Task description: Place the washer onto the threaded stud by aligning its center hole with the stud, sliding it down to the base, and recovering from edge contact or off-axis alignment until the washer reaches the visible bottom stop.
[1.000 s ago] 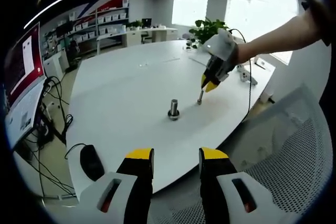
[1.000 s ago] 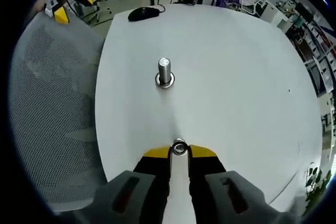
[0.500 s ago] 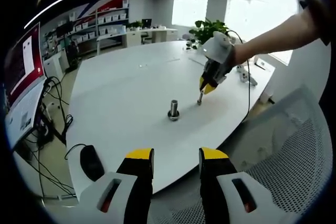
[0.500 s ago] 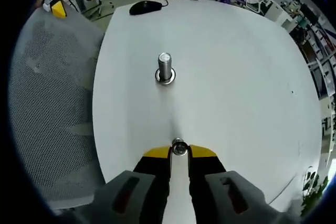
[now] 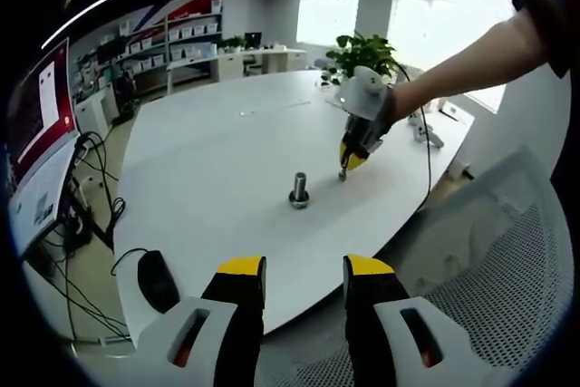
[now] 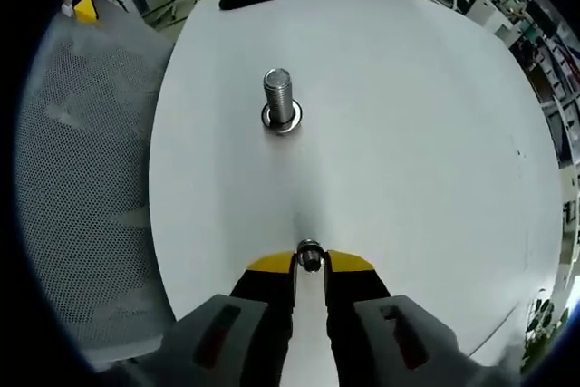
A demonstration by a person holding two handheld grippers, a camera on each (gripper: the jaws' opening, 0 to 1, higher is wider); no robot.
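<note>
Steel washer (image 6: 310, 255) sits pinched between the yellow tips of my right gripper (image 6: 310, 262), held on edge, above the white table (image 6: 408, 133) & well short of the threaded stud (image 6: 278, 97). Stud stands upright on its wide base near table centre; from my right gripper view it's straight ahead of the jaws, slightly left of their line. Washer not on it yet.

From my left gripper view, right gripper (image 5: 349, 159) hangs just beyond the stud (image 5: 299, 188), to its right, tips pointing down at the tabletop, w/ my forearm reaching in behind it. Left gripper (image 5: 304, 271) is spread, nothing between the jaws, held back off the table edge nearest the stud. Black mouse (image 5: 157, 280) lies near that same edge, left of the stud. Mesh chair back (image 5: 507, 260) is on the stud's right, off the table.
</note>
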